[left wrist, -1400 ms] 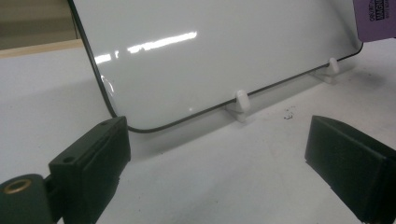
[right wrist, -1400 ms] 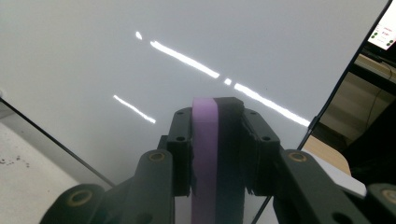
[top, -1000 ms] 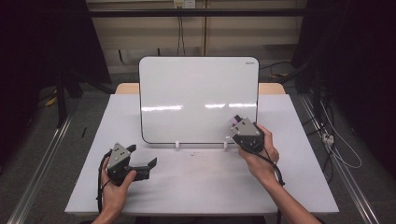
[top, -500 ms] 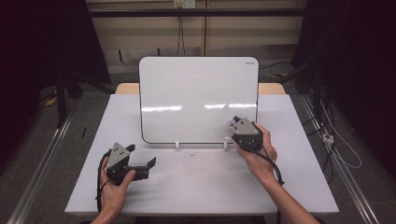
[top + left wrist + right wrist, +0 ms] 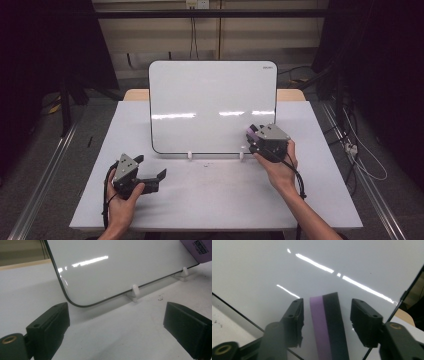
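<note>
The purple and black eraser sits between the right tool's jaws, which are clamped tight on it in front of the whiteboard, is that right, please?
Not quite. The eraser does sit between the jaws of the right tool in front of the whiteboard, but the jaws are not clamped: they have just been opening, and the right gripper view shows a gap between each pad and the eraser.
</note>
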`<state>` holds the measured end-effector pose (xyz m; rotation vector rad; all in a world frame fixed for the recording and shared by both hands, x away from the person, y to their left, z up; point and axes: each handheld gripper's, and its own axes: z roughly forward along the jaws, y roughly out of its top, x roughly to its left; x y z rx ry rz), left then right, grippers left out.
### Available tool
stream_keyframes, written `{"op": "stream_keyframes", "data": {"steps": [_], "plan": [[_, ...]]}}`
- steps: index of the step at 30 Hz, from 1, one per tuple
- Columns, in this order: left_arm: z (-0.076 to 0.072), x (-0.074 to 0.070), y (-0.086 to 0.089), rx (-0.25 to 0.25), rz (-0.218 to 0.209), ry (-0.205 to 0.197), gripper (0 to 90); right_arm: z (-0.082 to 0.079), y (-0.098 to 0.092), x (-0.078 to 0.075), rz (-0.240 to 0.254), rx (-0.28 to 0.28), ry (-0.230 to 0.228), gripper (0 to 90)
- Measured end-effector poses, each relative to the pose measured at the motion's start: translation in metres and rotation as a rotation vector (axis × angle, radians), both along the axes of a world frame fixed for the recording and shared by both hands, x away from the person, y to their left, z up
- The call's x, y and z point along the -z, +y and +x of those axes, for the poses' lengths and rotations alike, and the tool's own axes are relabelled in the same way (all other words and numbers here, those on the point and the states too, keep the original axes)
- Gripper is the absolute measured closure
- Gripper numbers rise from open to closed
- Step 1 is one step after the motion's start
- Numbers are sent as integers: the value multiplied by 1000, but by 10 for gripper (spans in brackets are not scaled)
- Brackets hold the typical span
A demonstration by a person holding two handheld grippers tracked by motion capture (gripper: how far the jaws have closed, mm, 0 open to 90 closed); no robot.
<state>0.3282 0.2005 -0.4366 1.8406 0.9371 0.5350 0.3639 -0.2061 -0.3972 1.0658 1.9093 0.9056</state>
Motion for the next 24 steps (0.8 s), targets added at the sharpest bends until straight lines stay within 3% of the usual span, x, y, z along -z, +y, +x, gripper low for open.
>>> {"op": "stream_keyframes", "data": {"steps": [4,9,16,20,24], "plan": [[1,0,-1,1,2,0,64,1,-5,2,87,-5,19,225],[4,-2,0,-2,3,-17,61,1,-11,3,161,11,59,75],[6,-3,3,-9,3,-21,61,-2,-14,3,189,1,54,50],[8,-4,3,-6,1,-28,61,-6,-20,4,254,7,67,56],[8,-4,2,1,3,-26,61,-13,-27,4,259,22,40,59]]}}
